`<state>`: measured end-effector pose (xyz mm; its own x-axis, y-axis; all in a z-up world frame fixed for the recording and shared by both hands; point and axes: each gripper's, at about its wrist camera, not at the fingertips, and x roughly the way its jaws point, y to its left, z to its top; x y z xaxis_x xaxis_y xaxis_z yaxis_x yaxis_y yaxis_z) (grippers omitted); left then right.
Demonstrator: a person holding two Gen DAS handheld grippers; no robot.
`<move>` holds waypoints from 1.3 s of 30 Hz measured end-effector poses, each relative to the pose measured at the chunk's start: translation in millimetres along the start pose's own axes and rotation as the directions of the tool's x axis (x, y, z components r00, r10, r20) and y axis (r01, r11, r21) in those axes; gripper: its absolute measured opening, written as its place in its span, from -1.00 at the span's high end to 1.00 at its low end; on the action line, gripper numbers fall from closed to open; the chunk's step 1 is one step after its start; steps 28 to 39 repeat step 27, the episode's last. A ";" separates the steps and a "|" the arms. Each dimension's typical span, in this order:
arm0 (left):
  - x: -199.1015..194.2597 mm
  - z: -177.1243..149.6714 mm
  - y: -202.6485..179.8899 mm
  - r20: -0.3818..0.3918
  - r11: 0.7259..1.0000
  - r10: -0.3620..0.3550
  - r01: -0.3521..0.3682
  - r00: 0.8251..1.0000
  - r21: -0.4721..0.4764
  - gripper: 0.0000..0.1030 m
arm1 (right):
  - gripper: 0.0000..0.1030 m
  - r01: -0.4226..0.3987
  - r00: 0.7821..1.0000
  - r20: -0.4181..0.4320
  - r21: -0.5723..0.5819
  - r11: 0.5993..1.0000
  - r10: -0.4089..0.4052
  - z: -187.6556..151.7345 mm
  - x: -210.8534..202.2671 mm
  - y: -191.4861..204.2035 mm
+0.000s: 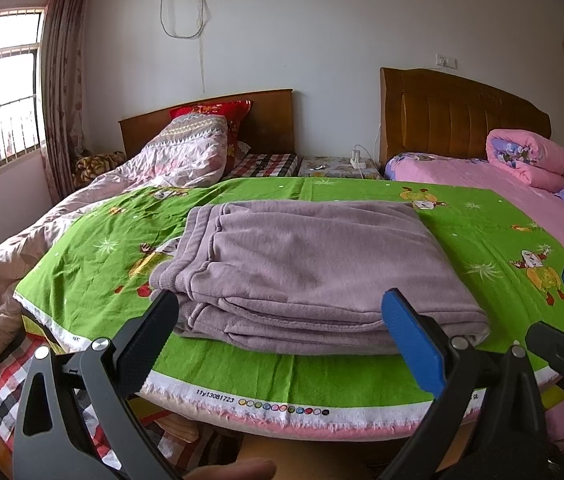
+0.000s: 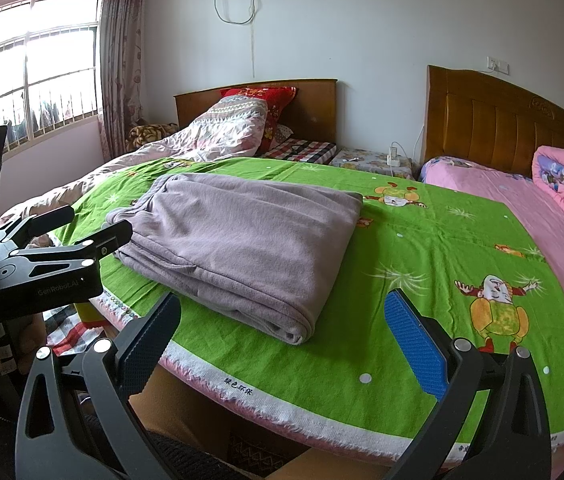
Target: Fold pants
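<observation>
Mauve pants lie folded into a thick rectangular stack on a green cartoon-print cloth; they also show in the right wrist view, left of centre. My left gripper is open and empty, just in front of the stack's near edge, fingers on either side of it. My right gripper is open and empty, held at the cloth's near edge, to the right of the stack's near corner. The left gripper's body shows at the left of the right wrist view.
The green cloth covers a bed end with a white fringed hem. A pink-patterned quilt lies left, a second bed with a pink sheet and rolled pink quilt right. Wooden headboards, a bedside stand and a window stand behind.
</observation>
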<state>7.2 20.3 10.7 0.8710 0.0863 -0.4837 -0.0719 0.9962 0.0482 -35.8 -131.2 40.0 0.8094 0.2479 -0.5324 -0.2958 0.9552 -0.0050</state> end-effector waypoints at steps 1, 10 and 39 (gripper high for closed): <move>-0.3 0.0 -0.4 0.002 1.000 0.005 -0.005 1.000 0.005 -0.97 | -0.91 0.000 1.000 0.000 0.000 1.000 0.000 0.0 -0.1 0.0; 2.0 0.7 -3.6 0.007 0.999 0.018 -0.018 1.000 0.040 -0.97 | -0.91 0.000 1.000 -0.001 0.000 1.000 0.000 0.1 -0.6 0.2; 11.3 -2.8 4.9 -0.024 0.999 -0.038 0.038 0.999 -0.006 -0.97 | -0.91 -0.002 1.000 -0.005 0.001 1.000 0.003 -3.6 -1.0 0.7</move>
